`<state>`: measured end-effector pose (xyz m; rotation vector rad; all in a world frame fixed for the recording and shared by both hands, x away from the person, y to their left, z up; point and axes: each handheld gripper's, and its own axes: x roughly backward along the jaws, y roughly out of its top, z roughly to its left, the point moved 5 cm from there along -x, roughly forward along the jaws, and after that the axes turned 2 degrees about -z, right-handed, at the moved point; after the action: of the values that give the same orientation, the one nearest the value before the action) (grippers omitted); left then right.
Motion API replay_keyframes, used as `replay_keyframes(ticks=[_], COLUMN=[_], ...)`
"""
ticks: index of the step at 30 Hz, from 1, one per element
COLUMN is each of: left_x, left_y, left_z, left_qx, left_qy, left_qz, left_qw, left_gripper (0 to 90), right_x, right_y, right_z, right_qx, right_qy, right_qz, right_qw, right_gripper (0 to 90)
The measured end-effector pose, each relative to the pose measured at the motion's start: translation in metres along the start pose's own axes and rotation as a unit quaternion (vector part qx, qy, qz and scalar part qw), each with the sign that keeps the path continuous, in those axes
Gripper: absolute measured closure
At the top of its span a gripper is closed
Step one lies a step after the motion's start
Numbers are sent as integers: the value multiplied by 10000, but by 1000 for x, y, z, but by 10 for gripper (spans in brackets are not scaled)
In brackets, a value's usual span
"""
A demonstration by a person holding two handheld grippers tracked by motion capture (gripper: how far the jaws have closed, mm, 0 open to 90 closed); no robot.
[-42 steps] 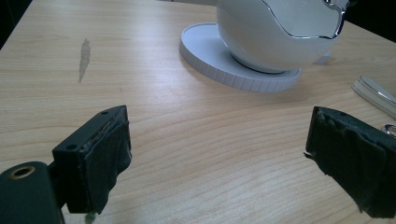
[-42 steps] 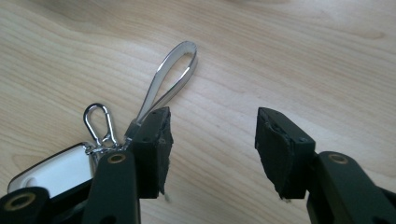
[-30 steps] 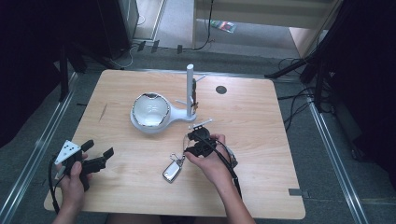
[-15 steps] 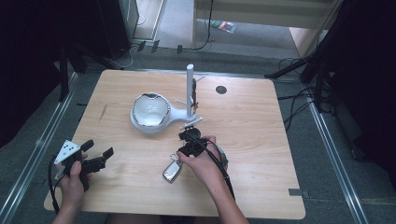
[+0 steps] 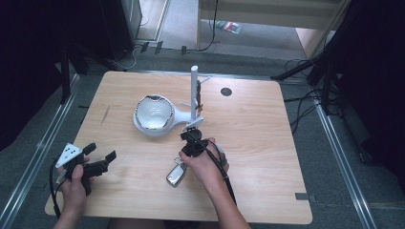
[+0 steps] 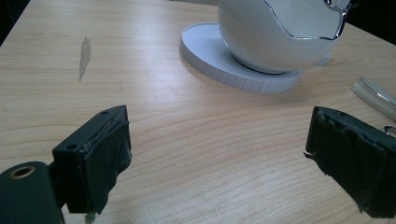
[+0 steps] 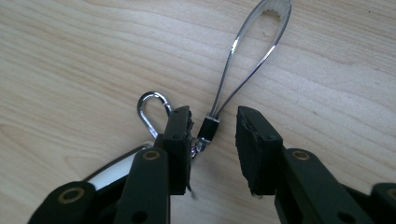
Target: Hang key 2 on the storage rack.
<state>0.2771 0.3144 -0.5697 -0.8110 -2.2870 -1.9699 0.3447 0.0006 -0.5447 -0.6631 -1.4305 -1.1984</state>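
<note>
Keys [image 5: 175,172] lie flat on my bench [image 5: 267,143], near the white stand [image 5: 155,114]. My left tool [image 5: 98,160] rests wide open. My right tool [image 7: 212,133] has been closing around the silver strap loop [image 7: 252,51], pads not yet pressing.

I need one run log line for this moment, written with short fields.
left tool: open, idle over table | right tool: jaws have just been closing around strap of car key, not yet gripping | stand: untouched
</note>
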Motion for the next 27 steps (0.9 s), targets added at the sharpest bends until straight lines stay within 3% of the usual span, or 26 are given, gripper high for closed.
replay_keyframes(ticks=[10,19,23,27], left_x=[0,0,0,-1], left_y=[0,0,0,0], left_z=[0,0,0,0], left_qx=[-3,-11,-1,-9], left_qy=[1,9,-9,-14], left_qz=[-3,3,-7,5], left_qw=[10000,10000,10000,10000], left_gripper=[73,73,73,73], right_x=[-12,-14,-14,-12], right_y=[0,2,2,-2], right_z=[3,2,-1,-5], right_qx=[36,127,133,112], right_qy=[-84,-161,-79,-53], right_qz=[213,226,145,-144], right_qw=[9997,9995,9998,9998], right_gripper=[798,827,835,836])
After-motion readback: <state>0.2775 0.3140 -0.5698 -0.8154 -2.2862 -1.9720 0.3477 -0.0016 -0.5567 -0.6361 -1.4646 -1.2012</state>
